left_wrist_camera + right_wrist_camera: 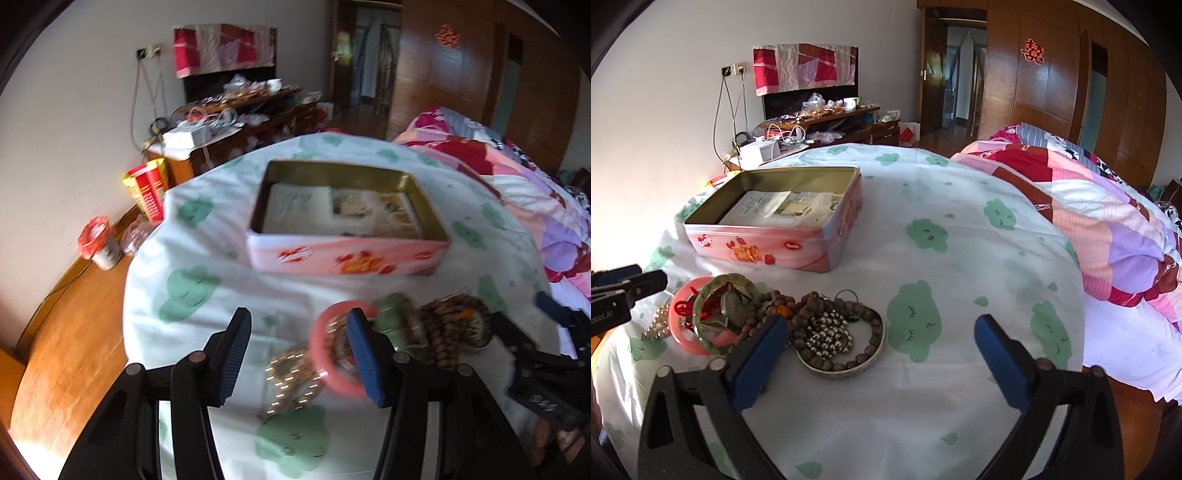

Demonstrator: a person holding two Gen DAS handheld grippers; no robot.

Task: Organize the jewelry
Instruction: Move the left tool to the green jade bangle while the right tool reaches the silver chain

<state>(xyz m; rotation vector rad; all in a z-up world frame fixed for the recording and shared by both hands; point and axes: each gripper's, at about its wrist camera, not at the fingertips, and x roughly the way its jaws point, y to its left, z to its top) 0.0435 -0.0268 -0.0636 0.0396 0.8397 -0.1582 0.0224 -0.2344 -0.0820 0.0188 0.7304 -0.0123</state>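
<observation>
Both views are bright with daylight. In the left wrist view the whole picture is smeared by motion blur: the pink tin [347, 258] and the bangles [332, 350] have soft, doubled edges. The right wrist view is sharp, and the beads [827, 328] show clearly. Strong sun falls on the wooden floor [74, 332] and makes warm glare. The fisheye lens bends the wall and doors, and the corners are black.
</observation>
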